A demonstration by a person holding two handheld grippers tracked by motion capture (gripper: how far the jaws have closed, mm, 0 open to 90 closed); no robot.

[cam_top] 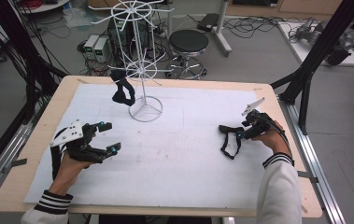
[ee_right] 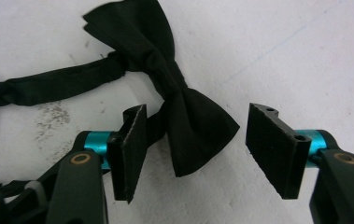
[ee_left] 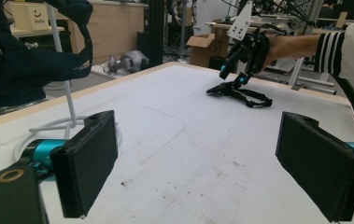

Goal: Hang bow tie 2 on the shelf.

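Note:
A black bow tie (cam_top: 230, 136) with its strap lies flat on the white mat at the right. My right gripper (cam_top: 243, 130) is lowered over it. In the right gripper view one wing of the bow tie (ee_right: 184, 107) sits between the two pads (ee_right: 277, 149); the left pad is close to it and a gap remains on the right, so my right gripper (ee_right: 198, 149) is open. My left gripper (cam_top: 109, 137) rests at the left of the mat, wide open (ee_left: 198, 158) with nothing between its jaws. From there the right gripper (ee_left: 233, 74) and the bow tie (ee_left: 240, 93) show far off.
A white wire display rack (cam_top: 145, 107) stands at the back centre of the mat, with a second dark bow tie (cam_top: 123, 91) hanging from it. The white mat (cam_top: 174, 154) covers a wooden table (cam_top: 34, 144). Behind it stand a stool (cam_top: 188, 44) and black frame posts (cam_top: 305, 79).

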